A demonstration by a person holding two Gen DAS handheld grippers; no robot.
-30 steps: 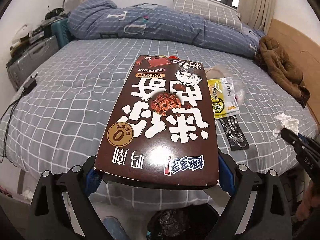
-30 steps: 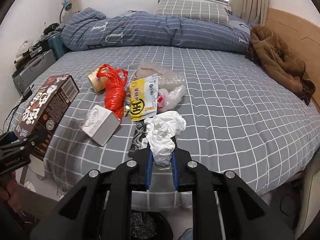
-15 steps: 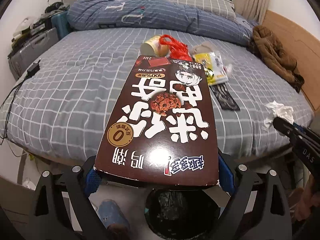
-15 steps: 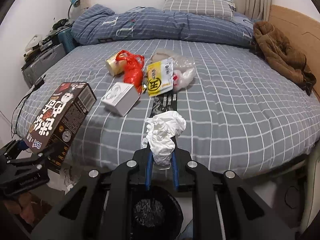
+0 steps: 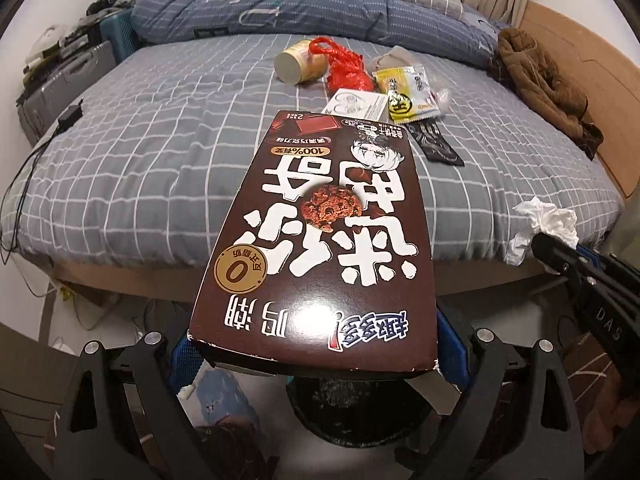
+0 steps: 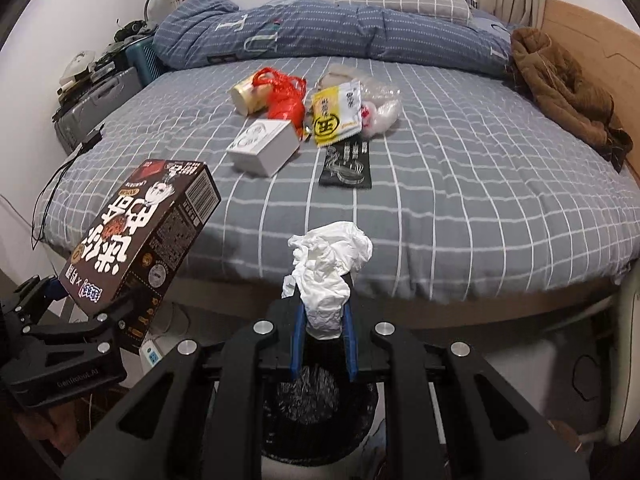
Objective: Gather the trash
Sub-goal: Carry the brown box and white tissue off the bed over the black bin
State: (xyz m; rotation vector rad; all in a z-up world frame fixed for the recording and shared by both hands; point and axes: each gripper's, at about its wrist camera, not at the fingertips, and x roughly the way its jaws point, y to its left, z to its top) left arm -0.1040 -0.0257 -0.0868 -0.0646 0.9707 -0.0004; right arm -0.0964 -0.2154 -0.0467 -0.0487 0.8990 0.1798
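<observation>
The left gripper point(image 5: 316, 360) stands wide, its blue pads pressed on the two sides of a brown snack box point(image 5: 320, 240), which it holds flat, printed face up, out past the foot of the bed point(image 5: 120, 152). From the right wrist view the box point(image 6: 140, 244) tilts in the air at the left, clear of the mattress edge. The right gripper point(image 6: 323, 332) is nearly closed, pinching a crumpled white tissue point(image 6: 326, 268) that sticks up between its fingers point(image 6: 298, 332). In the left view that tissue point(image 5: 540, 224) shows at the right, at the tip of the right gripper point(image 5: 548, 248).

Below both grippers, on the floor by the bed, sits a black bin point(image 6: 316, 412) with a dark liner; in the left view the bin point(image 5: 352, 412) lies under the near end of the box.

More trash lies on the grey checked bed cover: a tipped cup point(image 6: 248, 94), a red bag point(image 6: 286, 98) touching it, a white box point(image 6: 264, 146) just in front, a yellow packet point(image 6: 336, 114), a clear plastic bag point(image 6: 378, 108) beside it and a black wrapper point(image 6: 347, 164) nearer the foot. A blue duvet point(image 6: 340, 32) is heaped at the head of the bed, with a brown coat point(image 6: 568, 92) at the right side.
</observation>
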